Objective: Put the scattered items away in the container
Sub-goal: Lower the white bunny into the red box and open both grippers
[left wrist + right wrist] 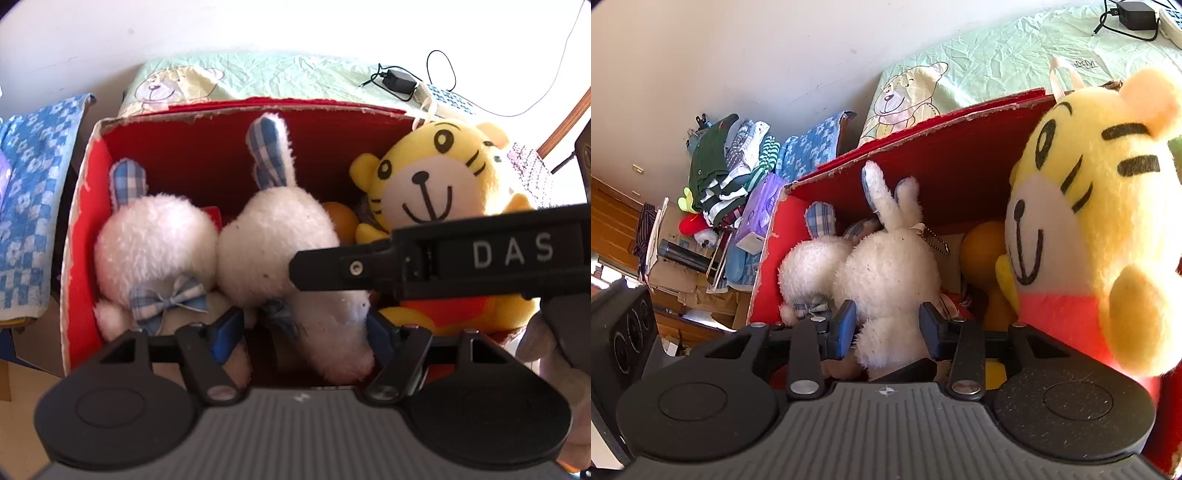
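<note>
The red cardboard box (85,221) stands before a bed with a bear-print green sheet (258,74). From left to right it holds a white plush rabbit with a blue checked bow (155,240), a second white plush rabbit (273,243), an orange ball (341,218) low between the toys, and a yellow plush tiger (436,184) against the right wall.

Step in hand, as judged: placing or settling the second rabbit among the toys already stowed. The left tool (306,332) has its jaws set either side of that rabbit's lower body; whether the pads press on it cannot be told. The right tool (888,328) likewise brackets the rabbit's rump, its jaws close against the fur; grip or mere contact cannot be told.

The next move likely calls for freeing both tools and lifting clear without dragging the rabbit back out.

The rabbit is fluffy, soft, slightly soiled, with a checked ear upright.
</note>
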The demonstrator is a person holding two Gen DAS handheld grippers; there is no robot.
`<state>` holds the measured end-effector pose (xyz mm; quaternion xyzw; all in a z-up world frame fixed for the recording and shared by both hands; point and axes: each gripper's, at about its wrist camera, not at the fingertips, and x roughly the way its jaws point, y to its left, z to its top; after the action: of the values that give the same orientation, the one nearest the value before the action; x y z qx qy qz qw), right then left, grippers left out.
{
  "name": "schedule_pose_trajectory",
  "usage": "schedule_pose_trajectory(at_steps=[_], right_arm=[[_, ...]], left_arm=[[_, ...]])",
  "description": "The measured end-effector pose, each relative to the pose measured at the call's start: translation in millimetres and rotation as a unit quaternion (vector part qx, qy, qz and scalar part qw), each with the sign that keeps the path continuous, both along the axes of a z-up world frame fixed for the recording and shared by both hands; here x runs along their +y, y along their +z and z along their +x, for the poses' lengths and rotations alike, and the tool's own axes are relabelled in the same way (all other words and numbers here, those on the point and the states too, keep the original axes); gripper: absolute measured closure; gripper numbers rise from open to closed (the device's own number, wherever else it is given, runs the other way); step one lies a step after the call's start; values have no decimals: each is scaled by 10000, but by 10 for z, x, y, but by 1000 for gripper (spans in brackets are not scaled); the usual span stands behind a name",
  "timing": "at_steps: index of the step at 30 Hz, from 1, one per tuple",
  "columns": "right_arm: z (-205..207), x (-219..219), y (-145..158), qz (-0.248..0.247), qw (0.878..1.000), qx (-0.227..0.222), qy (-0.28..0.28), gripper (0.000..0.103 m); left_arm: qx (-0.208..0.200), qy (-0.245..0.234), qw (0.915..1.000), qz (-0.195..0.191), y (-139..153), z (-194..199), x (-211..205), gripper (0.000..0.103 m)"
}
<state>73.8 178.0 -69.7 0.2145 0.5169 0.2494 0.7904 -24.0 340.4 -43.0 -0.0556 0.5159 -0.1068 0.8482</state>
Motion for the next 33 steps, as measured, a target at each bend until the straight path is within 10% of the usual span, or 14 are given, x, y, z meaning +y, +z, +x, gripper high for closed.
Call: schedule_pose_trajectory(at_steps=[24, 33], right_arm=[[-120, 80, -84, -109, 9992, -349, 143, 58], [-114, 84, -79, -96, 9993, -336, 124, 58]], left_arm=[[264, -21, 9996, 21, -117, 15, -63, 8], [213, 72, 9997, -15, -104, 12, -53, 18]])
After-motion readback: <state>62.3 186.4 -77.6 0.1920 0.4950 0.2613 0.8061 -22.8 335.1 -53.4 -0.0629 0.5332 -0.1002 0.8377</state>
